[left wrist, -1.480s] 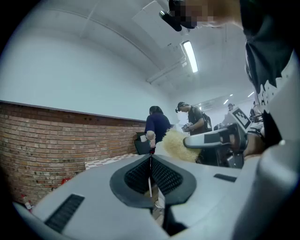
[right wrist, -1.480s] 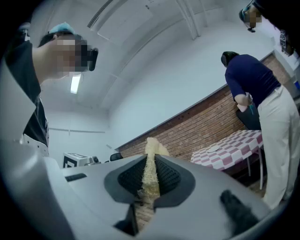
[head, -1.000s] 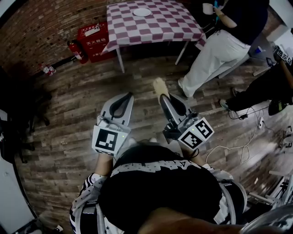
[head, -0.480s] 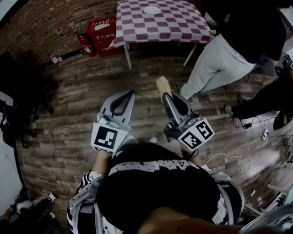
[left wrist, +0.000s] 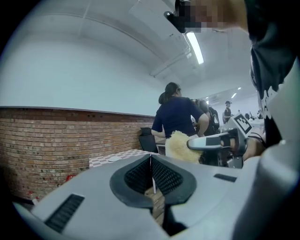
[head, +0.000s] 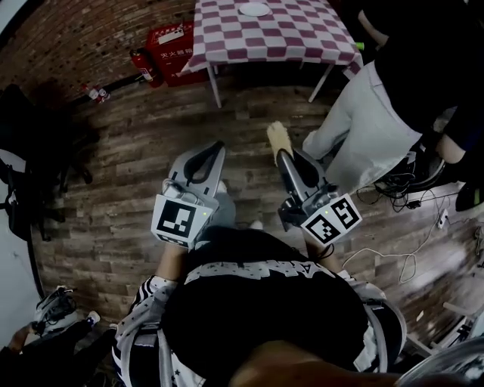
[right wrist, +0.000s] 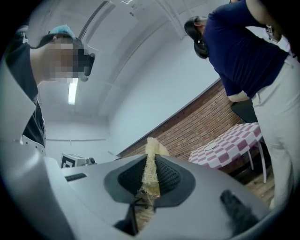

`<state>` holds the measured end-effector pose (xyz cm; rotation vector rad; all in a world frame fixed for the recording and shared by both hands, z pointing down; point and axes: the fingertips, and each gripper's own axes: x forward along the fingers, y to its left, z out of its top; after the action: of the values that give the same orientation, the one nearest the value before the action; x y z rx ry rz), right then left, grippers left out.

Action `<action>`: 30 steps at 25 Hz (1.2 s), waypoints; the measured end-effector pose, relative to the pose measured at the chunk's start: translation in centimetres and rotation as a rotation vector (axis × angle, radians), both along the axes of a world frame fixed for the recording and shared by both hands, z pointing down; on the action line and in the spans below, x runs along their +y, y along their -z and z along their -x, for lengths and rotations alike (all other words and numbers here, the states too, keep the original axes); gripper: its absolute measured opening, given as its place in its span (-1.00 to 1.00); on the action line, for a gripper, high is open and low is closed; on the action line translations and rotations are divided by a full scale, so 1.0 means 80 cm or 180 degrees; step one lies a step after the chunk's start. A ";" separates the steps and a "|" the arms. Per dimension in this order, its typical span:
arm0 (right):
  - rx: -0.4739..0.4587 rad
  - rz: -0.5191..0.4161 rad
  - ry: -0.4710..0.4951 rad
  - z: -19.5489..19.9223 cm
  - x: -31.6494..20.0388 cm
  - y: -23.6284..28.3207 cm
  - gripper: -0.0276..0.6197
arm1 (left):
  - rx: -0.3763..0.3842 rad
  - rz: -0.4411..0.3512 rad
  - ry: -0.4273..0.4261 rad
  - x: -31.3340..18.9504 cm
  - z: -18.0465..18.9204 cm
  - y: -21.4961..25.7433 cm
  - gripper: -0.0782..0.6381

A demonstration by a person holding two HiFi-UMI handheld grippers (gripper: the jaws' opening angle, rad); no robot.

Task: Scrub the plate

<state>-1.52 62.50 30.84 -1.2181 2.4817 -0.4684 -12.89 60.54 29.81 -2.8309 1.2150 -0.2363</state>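
Observation:
A white plate (head: 255, 10) lies on a table with a purple-and-white checked cloth (head: 287, 38) at the far end of the room. It also shows small in the left gripper view as the plate (left wrist: 114, 159) and in the right gripper view as the plate (right wrist: 211, 146). My right gripper (head: 282, 155) is shut on a yellow fibrous scrub pad (head: 277, 139), which sticks out past the jaws as the pad (right wrist: 152, 146). My left gripper (head: 215, 147) is shut with nothing in it. Both are held at waist height over the wooden floor, well short of the table.
A person in white trousers (head: 363, 113) stands close on the right, beside the table. A red crate (head: 170, 41) and a fire extinguisher (head: 144, 66) sit by the brick wall left of the table. Cables (head: 408, 257) lie on the floor at right.
The table and plate have shifted up and right in the head view. The standing person has come nearer on the right. Both grippers keep their hold and pose.

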 end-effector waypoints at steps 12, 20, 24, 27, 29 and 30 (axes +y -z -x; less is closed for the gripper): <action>0.0163 0.0003 -0.0349 -0.001 -0.100 0.009 -0.75 | 0.0229 0.0012 -0.0352 -0.118 -0.011 -0.002 -0.74; 0.0218 0.0008 -0.0305 0.028 -0.182 0.012 -0.75 | 0.0259 0.0020 -0.0243 -0.194 0.026 -0.007 -0.74; 0.0256 0.0029 -0.0274 0.043 -0.219 0.018 -0.75 | 0.0186 -0.0024 -0.0270 -0.227 0.036 -0.003 -0.74; 0.0307 0.0017 -0.0313 0.050 -0.243 0.021 -0.75 | 0.0185 -0.0068 -0.0382 -0.252 0.038 -0.002 -0.74; 0.0323 0.0021 -0.0377 0.053 -0.259 0.020 -0.75 | 0.0211 -0.0078 -0.0478 -0.269 0.039 -0.002 -0.74; 0.0332 0.0031 -0.0415 0.055 -0.267 0.020 -0.75 | 0.0208 -0.0080 -0.0517 -0.278 0.039 -0.003 -0.74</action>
<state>-5.88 41.12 29.26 -1.4316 2.4675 -0.3923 -16.04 38.27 30.04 -2.9163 0.9834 -0.1207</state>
